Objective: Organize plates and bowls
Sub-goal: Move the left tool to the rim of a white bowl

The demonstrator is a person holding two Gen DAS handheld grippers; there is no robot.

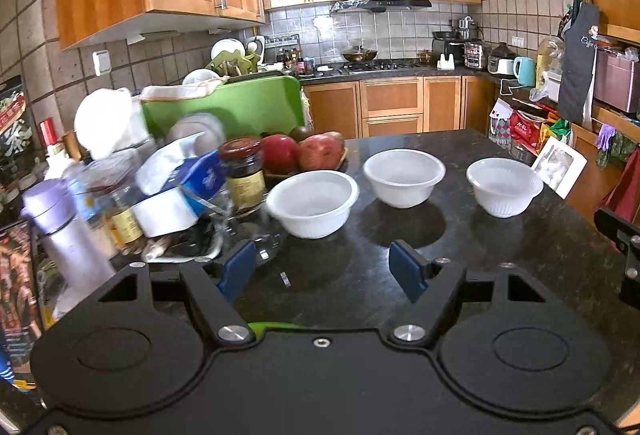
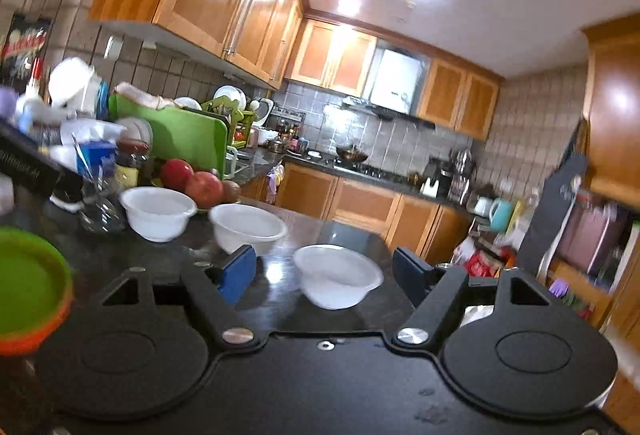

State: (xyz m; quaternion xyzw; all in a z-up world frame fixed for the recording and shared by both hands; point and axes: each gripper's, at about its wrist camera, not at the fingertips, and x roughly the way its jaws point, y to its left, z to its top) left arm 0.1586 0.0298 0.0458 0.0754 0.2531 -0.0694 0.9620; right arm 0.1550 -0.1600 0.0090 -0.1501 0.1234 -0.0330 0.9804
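Both my grippers are empty. Left gripper [image 1: 324, 267] has its jaws standing wide with only bare countertop [image 1: 500, 259] between the pads. Right gripper [image 2: 324, 271] is just as wide; the nearest bowl shows between its fingers in the right wrist view, but it sits on the counter beyond them and the pads don't touch it.

Progress, my read: early or mid-task. Nothing nested yet.

- Bowls: three, all white, standing upright and apart in a row across the counter. Left bowl [image 1: 313, 204] is near the clutter along the left edge, middle bowl [image 1: 404, 177] sits towards the far edge, right bowl [image 1: 505, 187] is near the far right corner. None touches another.
- Plates: a green plate [image 2: 28, 287] sits on an orange one [image 2: 36, 335] at the near left edge, seen in the right wrist view. That counts as two, though the view is blurred there and more could be under them.

Already stacked: the plates, apparently. Left to do: gather the three bowls into one stack, then probably park it beside the plates.

Other stuff, not mine to move: two red apples [image 1: 304, 151] behind the left bowl, a dark jar [image 1: 244, 175] just beside it, and a green cutting board [image 1: 240, 107] standing along the left edge.
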